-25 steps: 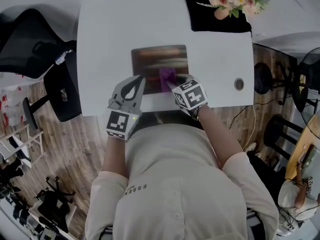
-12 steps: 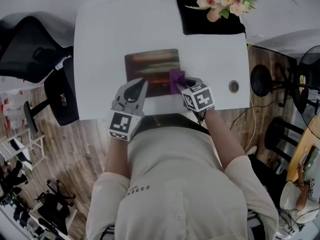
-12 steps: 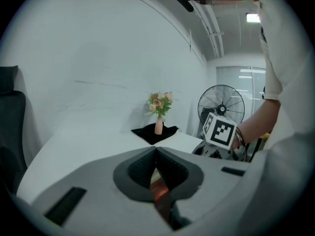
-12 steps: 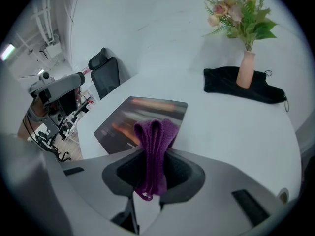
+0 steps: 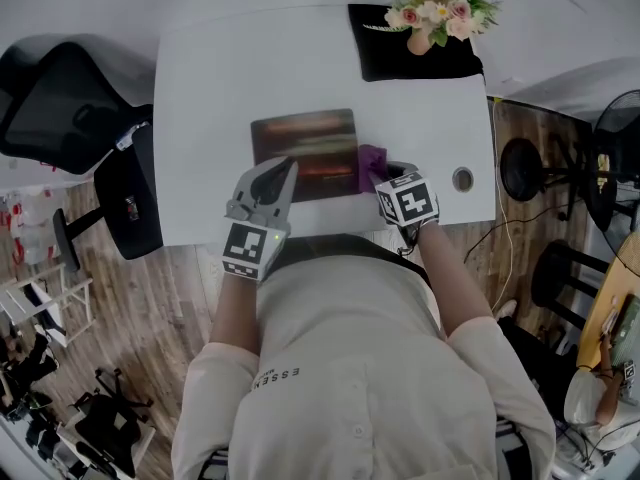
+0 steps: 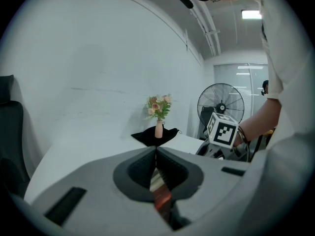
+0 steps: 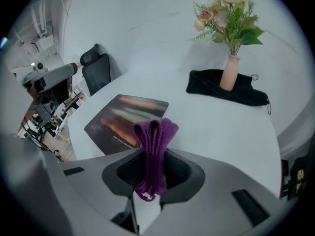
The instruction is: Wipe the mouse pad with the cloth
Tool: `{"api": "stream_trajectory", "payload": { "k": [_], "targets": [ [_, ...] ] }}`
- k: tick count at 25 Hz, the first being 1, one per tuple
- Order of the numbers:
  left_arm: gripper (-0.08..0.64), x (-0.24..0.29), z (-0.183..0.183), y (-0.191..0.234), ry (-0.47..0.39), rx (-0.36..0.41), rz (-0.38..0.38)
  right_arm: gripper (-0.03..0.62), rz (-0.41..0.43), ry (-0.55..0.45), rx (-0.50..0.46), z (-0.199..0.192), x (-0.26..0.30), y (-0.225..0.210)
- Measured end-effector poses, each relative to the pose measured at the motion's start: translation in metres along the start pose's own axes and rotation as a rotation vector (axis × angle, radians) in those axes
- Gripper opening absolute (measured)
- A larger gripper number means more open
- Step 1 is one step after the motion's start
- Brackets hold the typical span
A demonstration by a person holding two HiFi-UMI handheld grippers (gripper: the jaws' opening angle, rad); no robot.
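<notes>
The dark mouse pad (image 5: 305, 148) with orange streaks lies flat on the white table (image 5: 210, 78). My left gripper (image 5: 283, 171) is shut, with its tips resting on the pad's near edge. In the left gripper view, a strip of the pad (image 6: 160, 191) shows behind the closed tips of the left gripper (image 6: 156, 151). My right gripper (image 5: 385, 180) is shut on the purple cloth (image 5: 372, 162), which sits at the pad's right edge. In the right gripper view the cloth (image 7: 155, 136) stands folded in the right gripper (image 7: 152, 168), with the pad (image 7: 123, 119) ahead to the left.
A vase of flowers (image 5: 425, 23) stands on a black cloth (image 5: 385, 53) at the table's far right corner. A round cable hole (image 5: 461, 179) lies right of my right gripper. Office chairs (image 5: 60, 98) stand off the table's left side, a fan (image 5: 622, 158) on the right.
My right gripper has dragged the purple cloth rightward across the pad, from near its middle to its right edge. The left gripper has stayed on the pad's near edge.
</notes>
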State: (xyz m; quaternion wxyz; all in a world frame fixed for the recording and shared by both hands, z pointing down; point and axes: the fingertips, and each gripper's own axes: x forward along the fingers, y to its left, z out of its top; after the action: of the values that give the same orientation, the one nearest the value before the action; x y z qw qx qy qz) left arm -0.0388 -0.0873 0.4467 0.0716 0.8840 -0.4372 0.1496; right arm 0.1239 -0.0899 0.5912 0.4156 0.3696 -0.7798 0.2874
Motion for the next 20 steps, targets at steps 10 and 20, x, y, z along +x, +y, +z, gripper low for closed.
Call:
{"api": "stream_trajectory", "payload": {
  "k": [10, 20],
  "targets": [
    [0.003, -0.021, 0.035, 0.019, -0.072, 0.024, -0.014, 0.101, -0.001, -0.260, -0.007, 0.068, -0.047, 0.019],
    [0.003, -0.058, 0.076, 0.062, -0.123, 0.094, 0.063, 0.100, -0.043, -0.661, -0.075, 0.169, -0.120, 0.056]
  ]
}}
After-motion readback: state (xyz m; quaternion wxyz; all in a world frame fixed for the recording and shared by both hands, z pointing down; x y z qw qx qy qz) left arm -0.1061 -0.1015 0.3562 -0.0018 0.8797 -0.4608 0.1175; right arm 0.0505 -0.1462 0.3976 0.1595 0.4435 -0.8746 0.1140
